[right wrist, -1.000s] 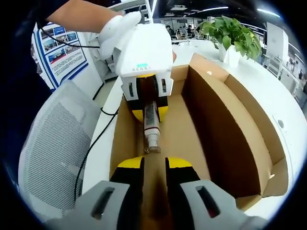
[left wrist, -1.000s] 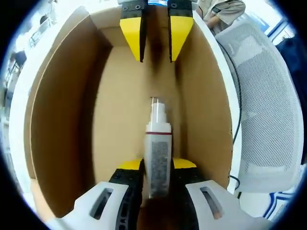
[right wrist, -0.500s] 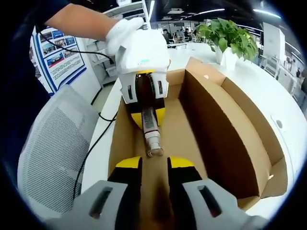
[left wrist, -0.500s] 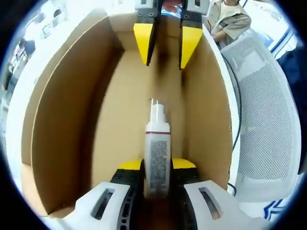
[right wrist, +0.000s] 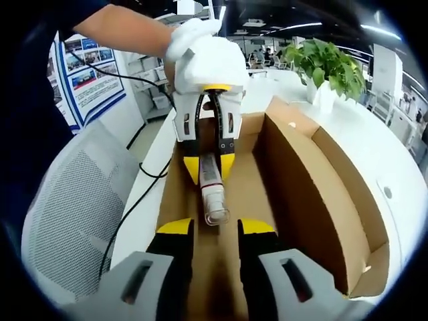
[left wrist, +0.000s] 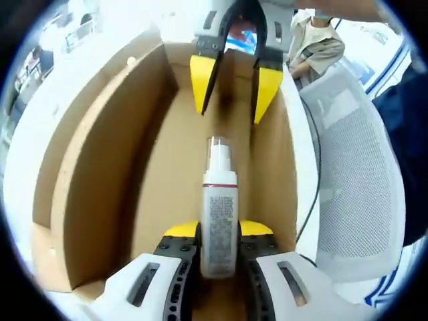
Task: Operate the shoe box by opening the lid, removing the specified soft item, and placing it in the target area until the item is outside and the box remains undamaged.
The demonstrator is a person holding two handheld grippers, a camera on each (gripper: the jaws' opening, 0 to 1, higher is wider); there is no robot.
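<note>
An open brown cardboard shoe box [left wrist: 100, 167] lies on a white table. My left gripper [left wrist: 219, 234] is shut on a white bottle [left wrist: 219, 200] with a clear cap, held lengthwise over the box floor. In the right gripper view the bottle [right wrist: 214, 190] points its cap toward the camera, held by the left gripper [right wrist: 210, 170] under a white-gloved hand [right wrist: 194, 33]. My right gripper [right wrist: 216, 231] stands open inside the box [right wrist: 301, 180], just in front of the cap and holding nothing. It appears at the far end as yellow fingers [left wrist: 202, 83].
A white mesh chair [right wrist: 67, 207] stands beside the table along one long side of the box, also seen as the chair [left wrist: 354, 180]. A potted plant [right wrist: 321, 63] sits on the table [right wrist: 354, 127] beyond the box. A black cable [right wrist: 144, 180] hangs over the table edge.
My left gripper has risen and tilted with the bottle, bringing the cap higher and closer to the right gripper. The right gripper stays open in the box.
</note>
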